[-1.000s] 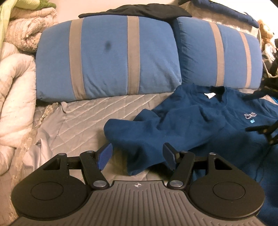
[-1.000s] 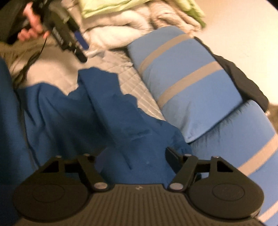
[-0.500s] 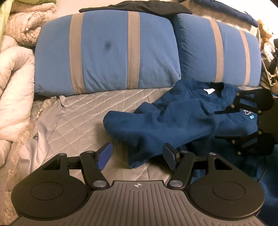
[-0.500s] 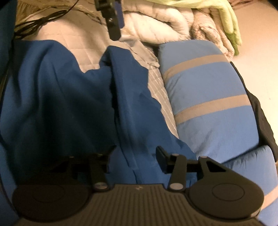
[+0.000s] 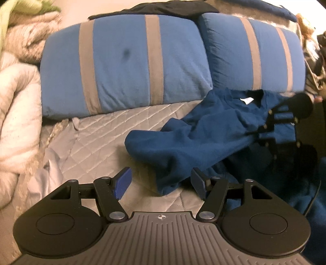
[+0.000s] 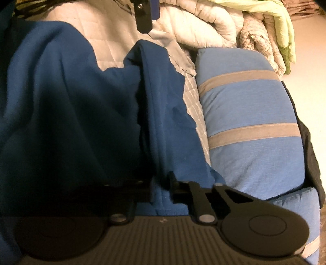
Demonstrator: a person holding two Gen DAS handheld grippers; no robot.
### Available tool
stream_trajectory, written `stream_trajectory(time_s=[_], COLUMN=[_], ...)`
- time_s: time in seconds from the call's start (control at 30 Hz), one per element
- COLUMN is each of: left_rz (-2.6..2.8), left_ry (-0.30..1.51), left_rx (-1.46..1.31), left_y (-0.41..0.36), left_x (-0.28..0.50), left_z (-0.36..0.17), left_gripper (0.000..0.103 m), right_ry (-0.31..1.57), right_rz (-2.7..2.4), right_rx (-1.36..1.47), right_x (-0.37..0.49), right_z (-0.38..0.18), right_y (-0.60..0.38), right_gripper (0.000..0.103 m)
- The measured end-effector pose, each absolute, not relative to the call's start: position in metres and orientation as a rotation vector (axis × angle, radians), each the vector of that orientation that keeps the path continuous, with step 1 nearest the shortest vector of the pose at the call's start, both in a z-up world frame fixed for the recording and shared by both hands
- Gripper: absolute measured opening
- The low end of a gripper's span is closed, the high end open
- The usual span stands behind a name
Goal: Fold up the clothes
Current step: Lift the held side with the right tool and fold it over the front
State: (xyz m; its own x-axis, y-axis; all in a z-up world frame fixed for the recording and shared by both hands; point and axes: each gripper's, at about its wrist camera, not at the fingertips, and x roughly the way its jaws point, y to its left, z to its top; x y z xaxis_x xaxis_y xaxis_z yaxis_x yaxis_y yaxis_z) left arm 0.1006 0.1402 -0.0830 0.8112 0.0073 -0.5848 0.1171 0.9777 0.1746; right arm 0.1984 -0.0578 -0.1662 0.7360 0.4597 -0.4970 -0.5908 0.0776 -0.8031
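A navy blue sweater (image 5: 203, 134) lies rumpled on the grey quilted bedspread (image 5: 97, 138), with its collar and white label toward the pillows. One sleeve stretches toward my left gripper (image 5: 161, 181), which is open; the cuff end (image 5: 167, 183) lies between its blue pads without being pinched. In the right wrist view my right gripper (image 6: 161, 191) is shut on a ridge of the sweater (image 6: 71, 102) near the shoulder. The right gripper (image 5: 285, 122) also shows at the right edge of the left wrist view, on the cloth.
Two blue pillows with grey stripes (image 5: 126, 67) (image 6: 250, 130) stand along the back, with a black garment (image 5: 154, 10) on top. White and beige quilts (image 5: 18, 97) are piled at the left. The left gripper's finger (image 6: 144, 16) hangs over the bedspread.
My right gripper has gone from open to shut on a fold of the sweater. The left gripper stays open at the sleeve end, having barely moved.
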Motion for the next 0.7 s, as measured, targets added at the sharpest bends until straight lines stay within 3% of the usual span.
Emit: stream_trajectory(time_s=[0.03, 0.1, 0.43, 0.7], left_rz=[-0.063, -0.064, -0.017, 0.063], left_ry=[0.617, 0.602, 0.562, 0.646], left_rx=[0.228, 0.273, 0.289, 0.293], left_y=[0.138, 0.132, 0.111, 0.093], left_x=[0.1, 0.098, 0.121, 0.163], left_z=[-0.084, -0.085, -0.088, -0.098], left_gripper=[0.063, 0.063, 0.063, 0.063], right_ry=[0.122, 0.111, 0.018, -0.052], right_rz=[0.783, 0.763, 0.591, 0.477], right_rx=[-1.27, -1.263, -1.221, -1.21], right_x=[0.199, 0.203, 0.225, 0.238], right_z=[-0.165, -0.158, -0.102, -0.045], right_y=[-0.057, -0.055, -0.044, -0.051], right_gripper=[0.014, 0.008, 0.005, 0.005])
